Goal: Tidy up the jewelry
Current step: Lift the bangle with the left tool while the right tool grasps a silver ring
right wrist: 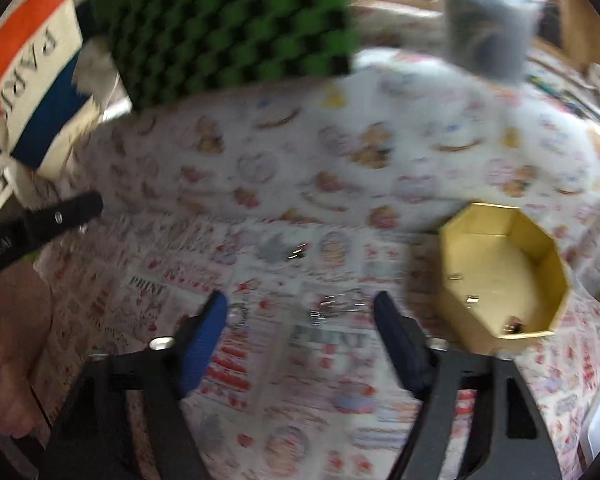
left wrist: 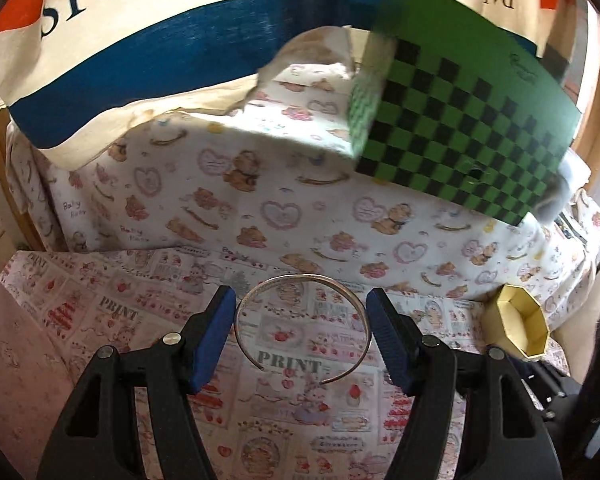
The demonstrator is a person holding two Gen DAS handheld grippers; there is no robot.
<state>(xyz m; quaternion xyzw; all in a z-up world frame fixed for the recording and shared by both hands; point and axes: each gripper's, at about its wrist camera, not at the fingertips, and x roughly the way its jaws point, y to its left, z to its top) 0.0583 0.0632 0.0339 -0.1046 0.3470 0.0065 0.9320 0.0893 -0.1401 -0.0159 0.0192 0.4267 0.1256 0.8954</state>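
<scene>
Left gripper (left wrist: pixel 302 334): blue pads clamped on the two sides of a thin silver open bangle (left wrist: pixel 304 320); the bangle is gripped and lifted clear of the cloth, its gap facing back toward the camera, its plane roughly along the fingers

Key relation: the gold octagonal box (left wrist: pixel 518 326) lies right of the held bangle, near the right edge of the printed cloth (left wrist: pixel 100 320). Judged next move: carry the bangle rightward and lower it in flat; the box mouth looks only just wide enough, so a tilt could catch the rim

Right gripper (right wrist: pixel 300 320): jaws apart, nothing between the pads. Frame is motion-blurred. A small metal piece (right wrist: pixel 340 306), kind not clear, lies on the cloth between and just beyond its fingers. The box (right wrist: pixel 504 276) sits to its right, a few small items on its floor. The right hand is the nearer one to the box

Surroundings: bear-print cloth (left wrist: pixel 260 200) behind, green checkered box (left wrist: pixel 460 128) on top of it, striped PARIS bag (left wrist: pixel 120 40) at left rear
</scene>
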